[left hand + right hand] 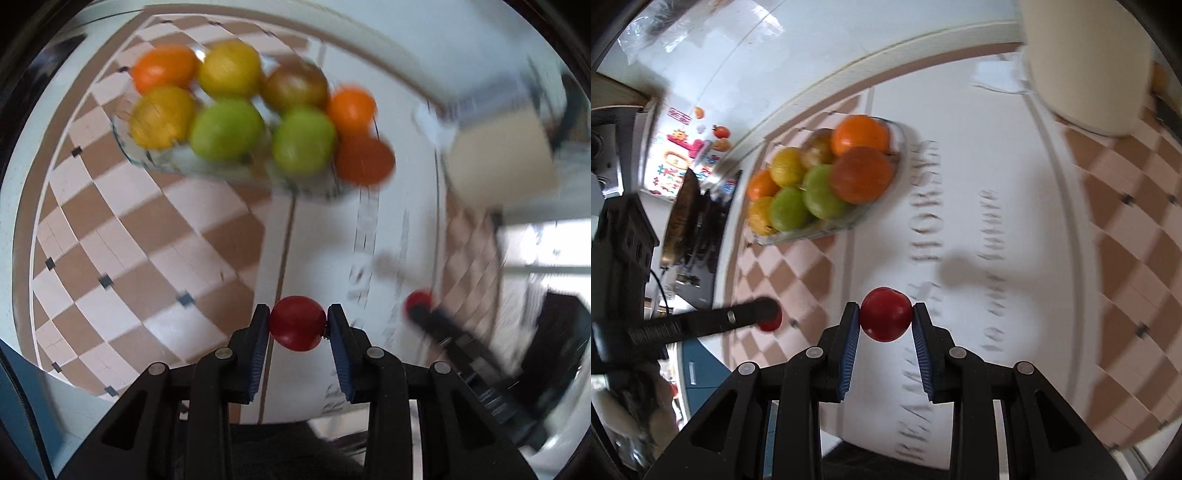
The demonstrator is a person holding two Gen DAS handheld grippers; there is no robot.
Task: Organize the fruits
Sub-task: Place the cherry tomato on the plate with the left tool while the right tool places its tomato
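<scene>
My left gripper (297,325) is shut on a small red fruit (297,323), held above the tablecloth. My right gripper (885,317) is shut on a second red fruit (886,314). Each gripper shows in the other's view: the right one (419,306) at the lower right with its red fruit (418,300), the left one (768,314) at the lower left with its red fruit (771,322). A clear glass bowl (192,166) (820,232) farther back holds several orange, yellow and green fruits.
A cream cylindrical container (502,158) (1086,62) stands at the far right. The tablecloth has a white middle strip with lettering (927,199) and brown-and-white checks (147,236) on both sides. Dark appliances (690,229) sit beyond the table's left edge.
</scene>
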